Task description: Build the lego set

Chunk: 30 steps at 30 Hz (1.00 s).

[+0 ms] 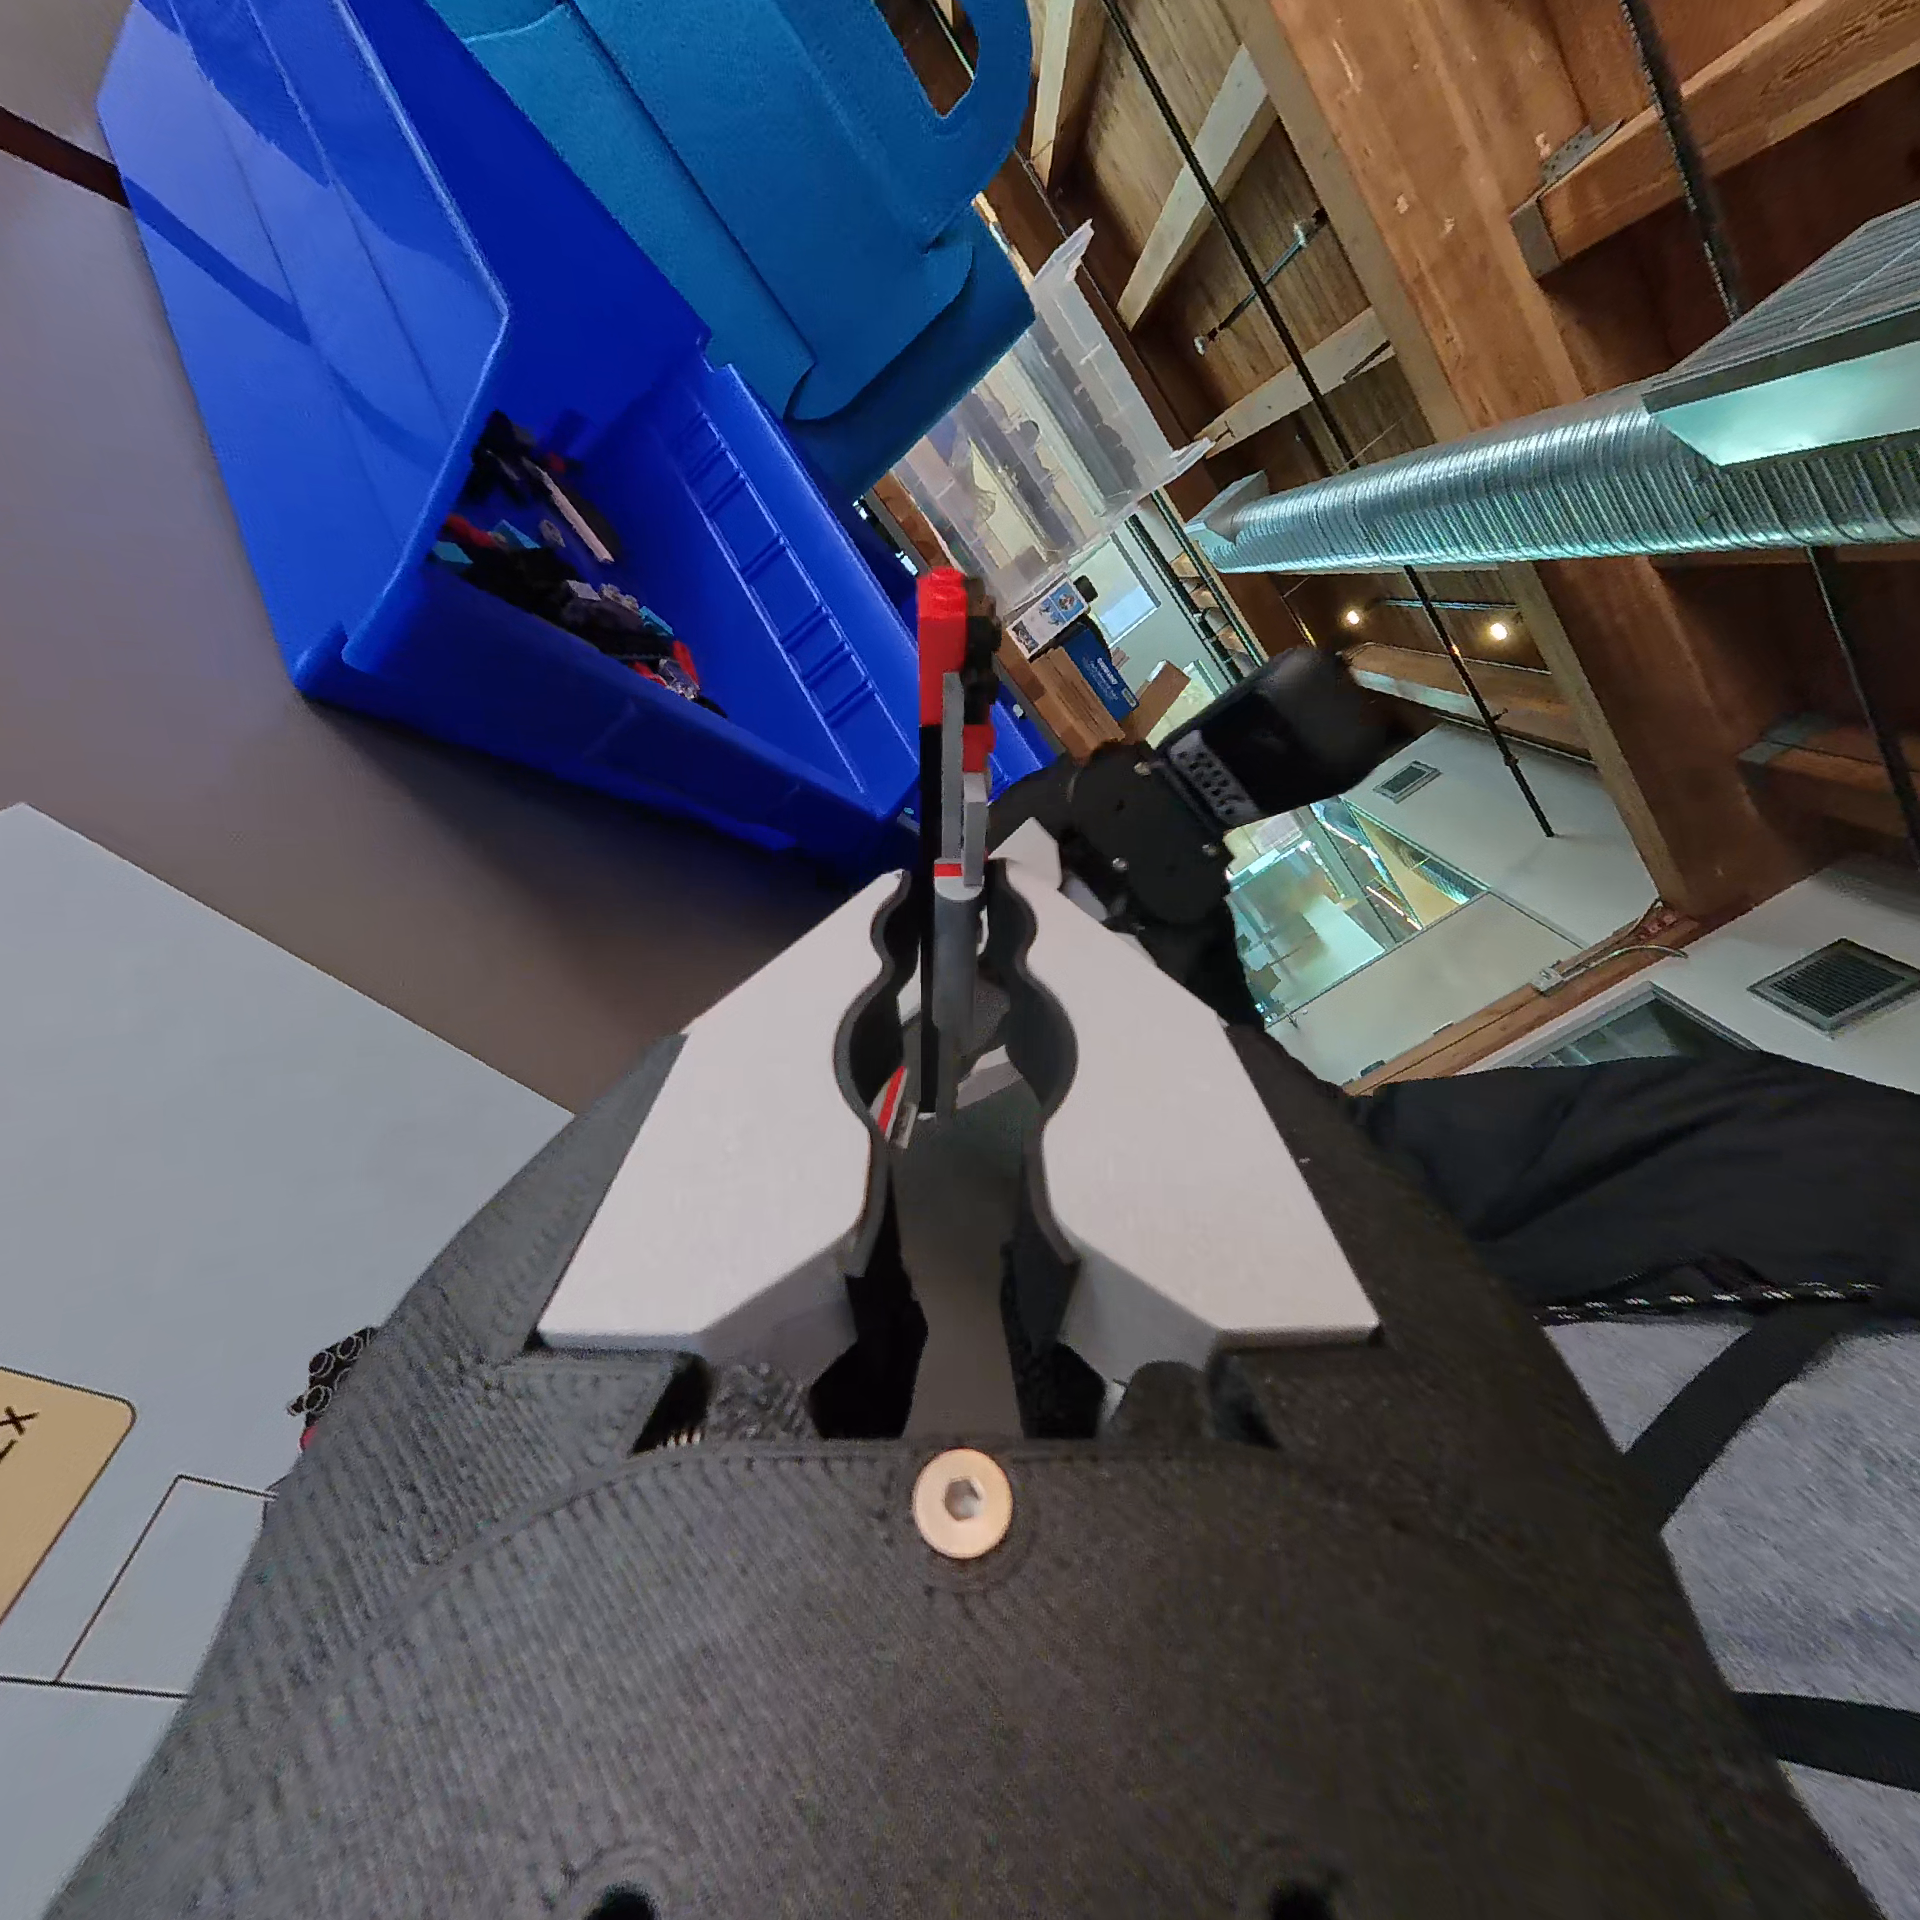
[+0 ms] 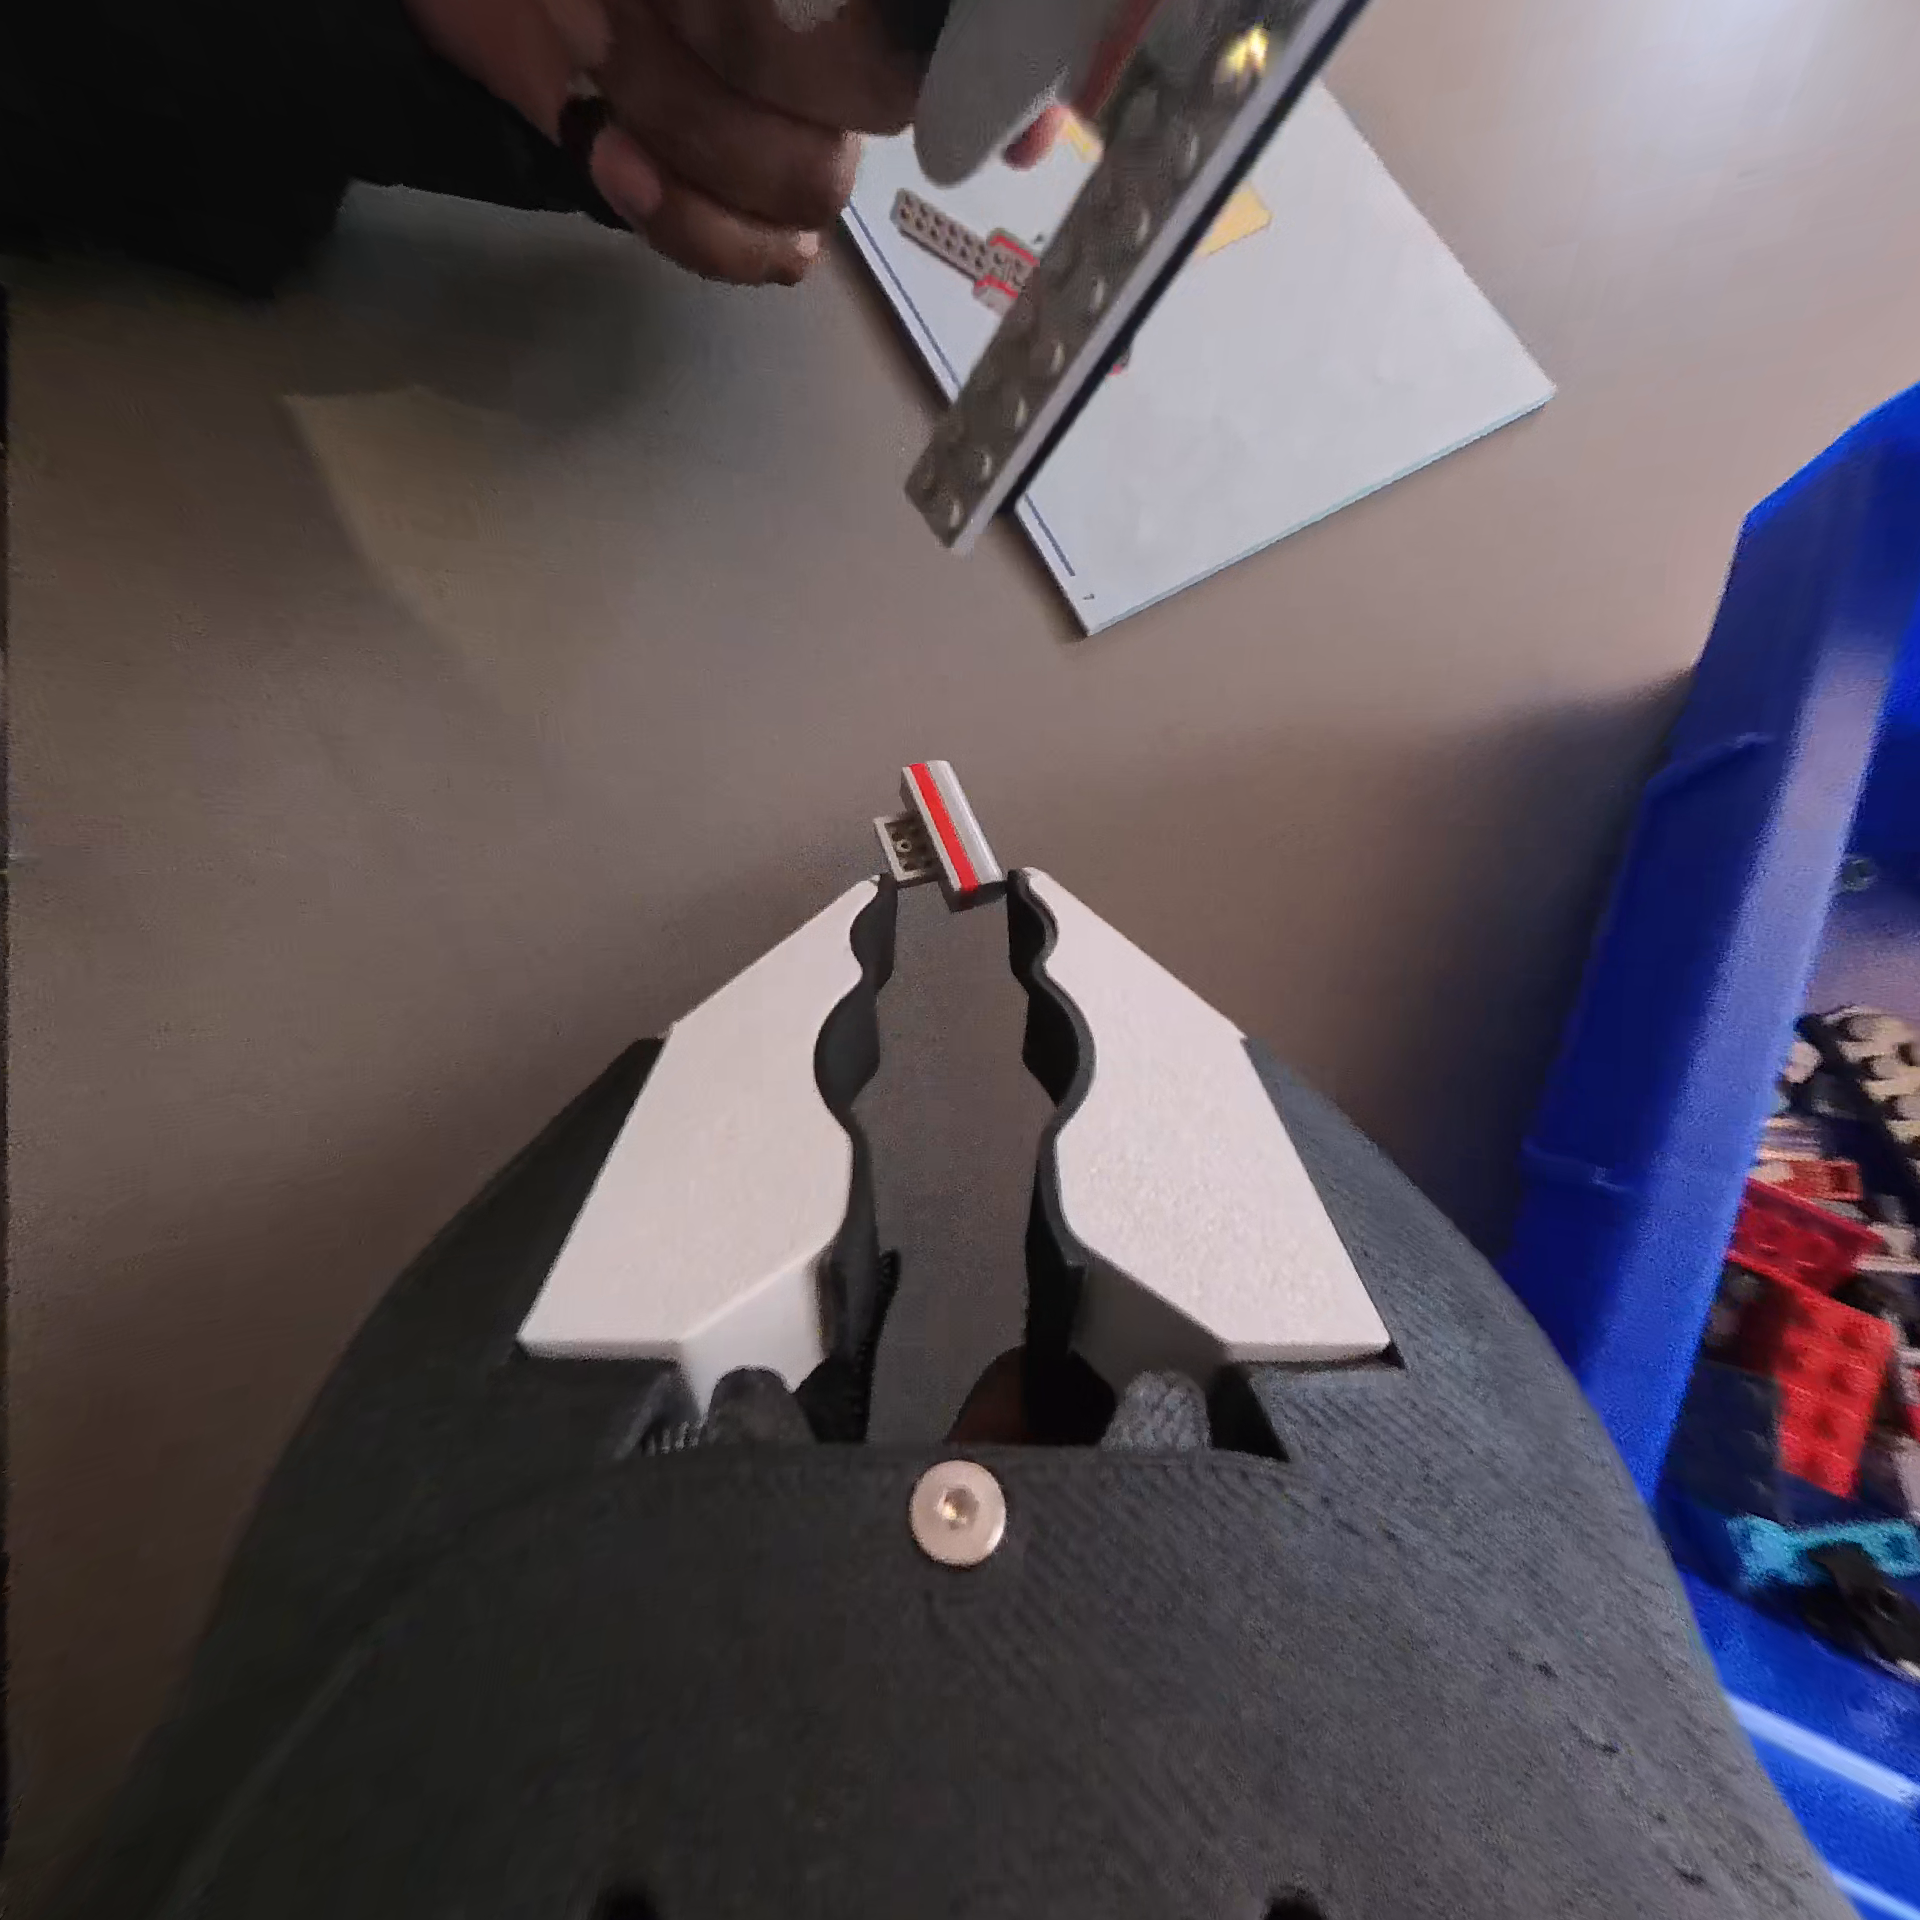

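My left gripper (image 1: pixel 951 883) is shut on a long Lego assembly (image 1: pixel 948 790), seen edge-on: grey and black plates with red bricks at the far end. The same assembly shows in the right wrist view as a long grey studded plate (image 2: pixel 1049 343) held in the air above the table. My right gripper (image 2: pixel 948 881) is shut on a small grey piece with a red stripe (image 2: pixel 940 847), pinched at the fingertips and held apart from the long plate. The right gripper's black body (image 1: pixel 1174 821) shows just behind the assembly in the left wrist view.
A blue bin (image 1: pixel 582 665) with several loose black, red and teal pieces stands on the grey table; it also shows at the right (image 2: pixel 1662 935). An instruction booklet (image 2: pixel 1299 416) lies open under the long plate. A hand (image 2: pixel 707 177) shows at top left. My right fingertips sit around 12 cm from my left ones.
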Motion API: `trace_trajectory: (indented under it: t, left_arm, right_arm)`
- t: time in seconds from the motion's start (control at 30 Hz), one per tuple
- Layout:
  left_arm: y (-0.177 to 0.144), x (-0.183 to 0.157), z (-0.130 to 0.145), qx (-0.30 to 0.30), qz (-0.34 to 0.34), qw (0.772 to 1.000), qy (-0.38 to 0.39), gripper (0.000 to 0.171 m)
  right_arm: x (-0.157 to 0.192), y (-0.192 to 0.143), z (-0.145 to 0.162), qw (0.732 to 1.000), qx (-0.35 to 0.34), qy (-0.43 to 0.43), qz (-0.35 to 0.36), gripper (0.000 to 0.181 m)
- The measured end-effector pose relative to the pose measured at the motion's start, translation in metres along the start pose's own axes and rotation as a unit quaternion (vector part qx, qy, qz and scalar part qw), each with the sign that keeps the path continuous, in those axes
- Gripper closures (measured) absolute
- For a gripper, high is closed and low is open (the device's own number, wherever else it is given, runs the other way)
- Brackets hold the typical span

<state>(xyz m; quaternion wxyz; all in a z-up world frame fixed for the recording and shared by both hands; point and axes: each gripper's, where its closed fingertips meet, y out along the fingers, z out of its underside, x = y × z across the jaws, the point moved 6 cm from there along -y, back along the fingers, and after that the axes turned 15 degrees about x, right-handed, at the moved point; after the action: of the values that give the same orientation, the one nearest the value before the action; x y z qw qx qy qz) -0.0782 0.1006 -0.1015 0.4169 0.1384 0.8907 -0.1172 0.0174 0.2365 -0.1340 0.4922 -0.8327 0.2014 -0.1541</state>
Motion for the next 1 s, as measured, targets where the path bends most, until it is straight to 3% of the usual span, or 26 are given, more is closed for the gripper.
trace_trajectory:
  t: [0.37, 0.77, 1.0]
  left_arm:
    - [0.001, 0.011, 0.005, 0.011, -0.023, 0.999, -0.029, 0.16]
    - [-0.003, 0.012, 0.006, 0.016, -0.028, 0.998, -0.055, 0.16]
    - [0.0, 0.014, 0.009, 0.024, -0.028, 0.997, -0.061, 0.16]
  right_arm:
    - [-0.004, -0.001, -0.032, 0.997, 0.061, -0.049, 0.029, 0.161]
    - [-0.007, 0.01, -0.006, 0.996, 0.025, 0.079, 0.042, 0.147]
    - [0.001, 0.028, 0.002, 0.996, 0.033, 0.046, 0.068, 0.149]
